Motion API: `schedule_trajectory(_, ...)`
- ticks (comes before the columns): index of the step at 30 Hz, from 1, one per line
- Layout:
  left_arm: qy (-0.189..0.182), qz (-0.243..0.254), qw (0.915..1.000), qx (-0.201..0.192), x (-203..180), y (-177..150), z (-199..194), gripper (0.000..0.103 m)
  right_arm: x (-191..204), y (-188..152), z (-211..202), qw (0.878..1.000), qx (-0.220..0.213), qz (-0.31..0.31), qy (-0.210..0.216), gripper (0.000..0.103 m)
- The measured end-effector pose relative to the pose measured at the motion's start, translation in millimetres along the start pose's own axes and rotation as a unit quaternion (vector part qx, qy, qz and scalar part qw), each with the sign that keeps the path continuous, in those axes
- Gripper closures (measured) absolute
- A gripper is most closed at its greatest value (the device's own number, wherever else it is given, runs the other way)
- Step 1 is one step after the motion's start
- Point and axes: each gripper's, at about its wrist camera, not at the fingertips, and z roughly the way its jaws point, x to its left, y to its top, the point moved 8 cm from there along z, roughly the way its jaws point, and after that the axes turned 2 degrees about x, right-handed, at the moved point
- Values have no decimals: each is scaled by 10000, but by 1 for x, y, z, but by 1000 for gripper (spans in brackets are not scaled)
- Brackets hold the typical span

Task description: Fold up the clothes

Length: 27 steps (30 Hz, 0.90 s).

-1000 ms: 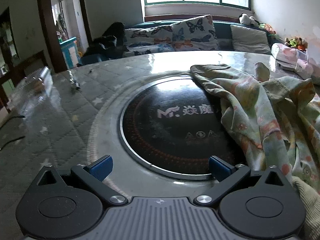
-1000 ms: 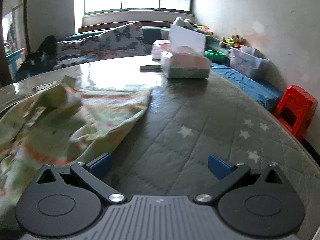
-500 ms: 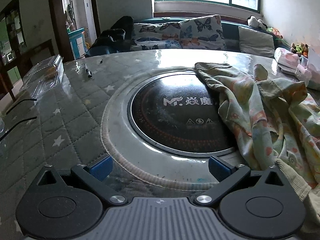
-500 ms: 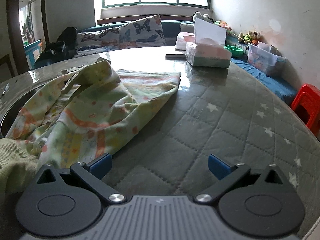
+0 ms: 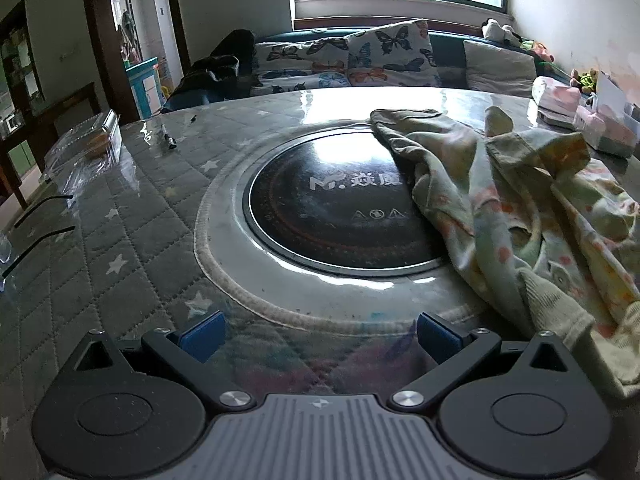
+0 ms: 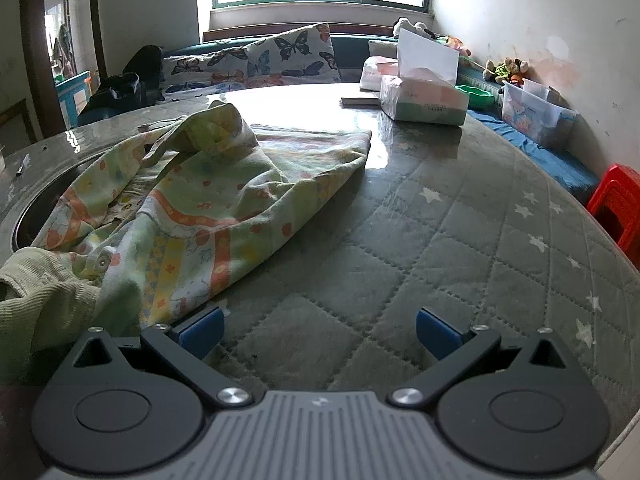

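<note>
Crumpled pale-green floral cotton garment (image 6: 192, 200) heaped on round quilted grey star-patterned table (image 6: 460, 240), partly over black glass hob (image 5: 332, 220), left tool (image 5: 320, 336) and right tool (image 6: 318, 332) both spread wide, empty, tissue box (image 6: 424, 100) beyond.

A round quilted desk (image 6: 460, 240) carries a crumpled floral garment (image 6: 192, 208) at left, a tissue box (image 6: 424, 98) at upper right, and a marker (image 5: 168, 136) at upper left.
</note>
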Motion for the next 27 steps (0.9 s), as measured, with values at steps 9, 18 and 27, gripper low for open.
schedule_trajectory(9, 55, -65, 9999, -85, 5, 0, -9, 0, 10, 11, -18, 9993, -300, 6, 223, 0)
schedule_trajectory(18, 70, -177, 9997, -152, 10, 4, -12, 0, 52, 10, -32, 9900, -439, -371, 1291, 0)
schedule_trajectory(27, -200, -100, 9993, -305, -3, 9, -24, 0, 84, -13, -14, 9857, 70, -1093, 1282, 0)
